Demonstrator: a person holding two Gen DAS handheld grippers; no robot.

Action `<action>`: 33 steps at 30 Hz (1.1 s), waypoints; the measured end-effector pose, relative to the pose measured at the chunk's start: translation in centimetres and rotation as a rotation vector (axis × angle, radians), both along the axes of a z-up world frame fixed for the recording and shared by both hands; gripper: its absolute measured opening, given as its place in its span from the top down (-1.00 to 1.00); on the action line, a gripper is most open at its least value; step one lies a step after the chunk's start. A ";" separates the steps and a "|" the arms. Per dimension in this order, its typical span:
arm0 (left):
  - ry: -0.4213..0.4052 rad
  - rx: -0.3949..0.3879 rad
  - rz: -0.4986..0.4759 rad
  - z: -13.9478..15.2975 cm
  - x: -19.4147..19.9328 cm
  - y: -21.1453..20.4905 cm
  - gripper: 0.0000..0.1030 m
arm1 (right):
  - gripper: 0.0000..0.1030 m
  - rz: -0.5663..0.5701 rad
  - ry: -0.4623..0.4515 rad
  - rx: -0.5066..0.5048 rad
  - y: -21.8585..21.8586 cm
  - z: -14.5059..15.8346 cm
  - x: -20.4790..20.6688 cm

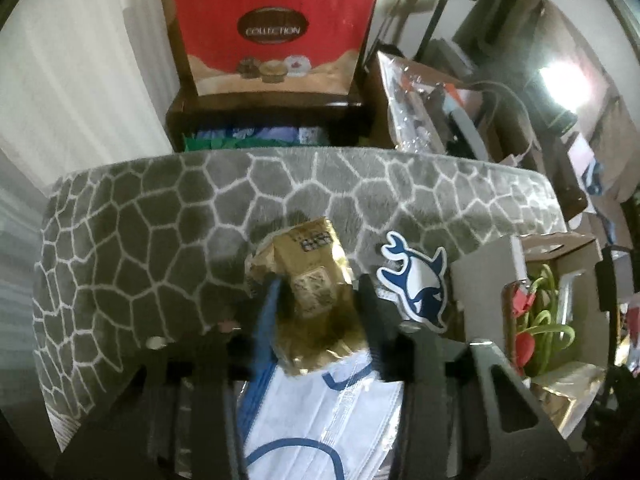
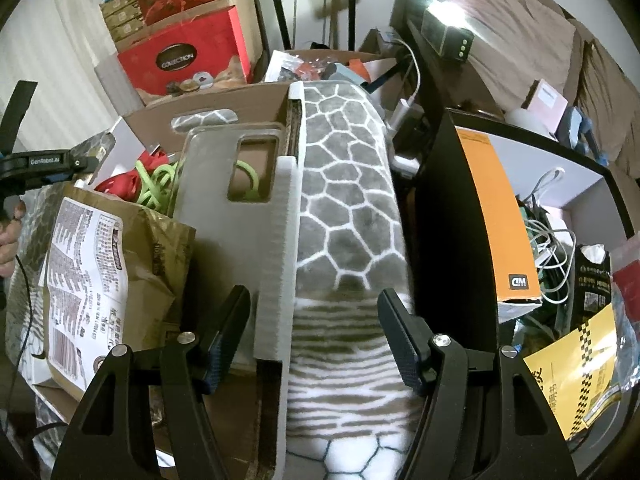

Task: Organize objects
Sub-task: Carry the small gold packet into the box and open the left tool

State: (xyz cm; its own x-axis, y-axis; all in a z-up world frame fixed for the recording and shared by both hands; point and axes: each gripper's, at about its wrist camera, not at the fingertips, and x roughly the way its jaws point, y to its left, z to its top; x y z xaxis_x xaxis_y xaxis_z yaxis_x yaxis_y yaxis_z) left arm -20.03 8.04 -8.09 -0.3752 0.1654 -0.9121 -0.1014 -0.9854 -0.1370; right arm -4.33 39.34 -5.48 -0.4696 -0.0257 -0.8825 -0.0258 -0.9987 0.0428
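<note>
A gold foil packet [image 1: 310,292] is being gripped by the left tongs [image 1: 320,292] above the grey patterned mat [image 1: 160,216]; the right tongs [image 2: 314,312] are being held wide, gripping nothing.

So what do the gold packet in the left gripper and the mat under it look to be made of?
Gold packet: looks like metallic foil or foil-laminated film, shiny and crinkled, with printed codes. Grey mat: seemingly plush synthetic pile, fuzzy and matte, with white cobblestone lines.

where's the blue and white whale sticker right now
In the left wrist view, the blue and white whale sticker lies on the grey pebble-pattern mat, just right of the crinkled gold foil packet and left of the white cardboard box.
</note>
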 end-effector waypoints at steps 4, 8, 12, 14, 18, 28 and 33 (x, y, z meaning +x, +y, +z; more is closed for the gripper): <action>0.026 0.030 -0.007 1.5 0.6 -0.2 0.53 | -0.31 -0.004 0.002 -0.010 0.3 0.0 0.0; 0.074 0.084 -0.032 4.3 1.6 0.1 0.53 | -0.31 -0.003 0.005 -0.018 0.4 0.0 0.1; 0.130 0.114 -0.132 7.7 3.3 2.8 0.53 | -0.31 0.000 0.008 -0.020 0.3 0.1 0.3; 0.140 0.123 -0.188 8.8 3.8 4.6 0.52 | -0.31 -0.001 0.011 -0.023 0.3 0.2 0.3; 0.135 0.126 -0.291 9.7 4.5 8.5 0.52 | -0.31 -0.002 0.013 -0.025 0.3 0.3 0.4; 0.097 0.018 -0.577 8.2 5.3 18.8 0.52 | -0.31 -0.008 0.005 -0.027 0.8 0.3 0.5; 0.092 -0.094 -0.695 6.2 5.3 22.6 0.47 | -0.31 -0.016 0.002 -0.033 1.0 0.1 0.3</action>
State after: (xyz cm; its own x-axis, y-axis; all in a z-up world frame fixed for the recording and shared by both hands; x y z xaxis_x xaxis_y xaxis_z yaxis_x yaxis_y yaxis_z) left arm -14.77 30.69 -1.91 -0.2878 0.3171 -0.9037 -0.7186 -0.6953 -0.0152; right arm -3.99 40.32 -5.36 -0.4722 -0.0471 -0.8802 -0.0412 -0.9963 0.0754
